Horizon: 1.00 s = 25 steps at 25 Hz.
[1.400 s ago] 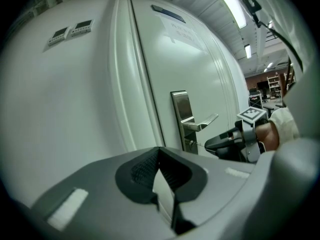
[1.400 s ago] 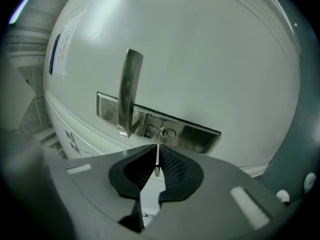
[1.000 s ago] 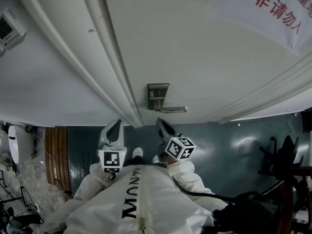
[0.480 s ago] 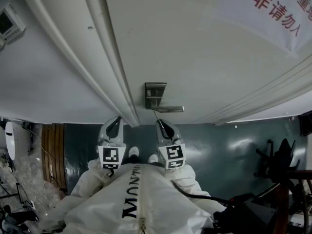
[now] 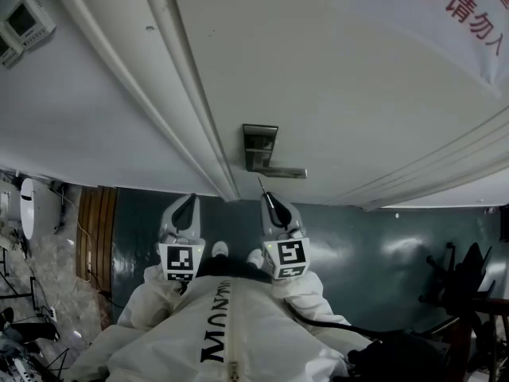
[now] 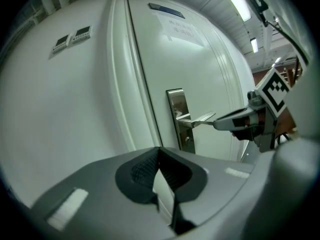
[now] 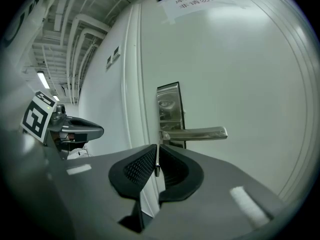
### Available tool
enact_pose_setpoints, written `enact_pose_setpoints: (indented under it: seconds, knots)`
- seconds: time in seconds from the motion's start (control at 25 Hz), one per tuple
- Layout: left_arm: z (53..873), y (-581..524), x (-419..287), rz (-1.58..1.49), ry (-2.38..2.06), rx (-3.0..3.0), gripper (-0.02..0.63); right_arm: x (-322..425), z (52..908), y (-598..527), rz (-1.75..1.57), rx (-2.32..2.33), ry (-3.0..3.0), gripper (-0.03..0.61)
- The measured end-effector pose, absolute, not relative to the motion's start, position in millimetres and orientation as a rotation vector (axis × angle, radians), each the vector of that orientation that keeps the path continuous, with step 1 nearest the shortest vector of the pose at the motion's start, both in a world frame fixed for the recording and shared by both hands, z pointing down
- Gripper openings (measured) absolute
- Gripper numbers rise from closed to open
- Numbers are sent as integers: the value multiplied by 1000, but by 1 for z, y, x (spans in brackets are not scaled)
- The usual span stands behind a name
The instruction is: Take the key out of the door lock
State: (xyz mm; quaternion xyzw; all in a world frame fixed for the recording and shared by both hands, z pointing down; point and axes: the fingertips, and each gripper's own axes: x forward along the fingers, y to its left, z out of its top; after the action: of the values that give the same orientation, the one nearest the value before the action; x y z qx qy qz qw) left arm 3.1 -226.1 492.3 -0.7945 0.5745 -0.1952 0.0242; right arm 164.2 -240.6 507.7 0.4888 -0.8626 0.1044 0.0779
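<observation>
Clearly the right gripper (image 7: 156,153) is pinching the key (image 7: 157,169), its jaws standing narrow on the thin metal. The key is sticking out from the jaw tips toward the white door (image 5: 334,78), out of the lock plate (image 5: 260,146) and apart from it, just below the lever handle (image 5: 286,172) in the head view. The left gripper (image 5: 185,207) is hovering beside the right one, facing the door frame (image 5: 191,110), its jaws sitting together with nothing between them.
</observation>
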Motion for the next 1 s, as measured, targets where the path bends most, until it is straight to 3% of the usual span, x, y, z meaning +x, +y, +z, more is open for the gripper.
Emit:
enact_pose_setpoints:
  seconds: [0.44, 1.0]
  knots:
    - [480, -182, -8, -525, 1667, -2486, 0, 153, 495, -196, 263, 1569, -2548, 23]
    - [471, -66, -93, -367, 1569, -2527, 0, 113, 460, -72, 128, 1840, -2398, 23]
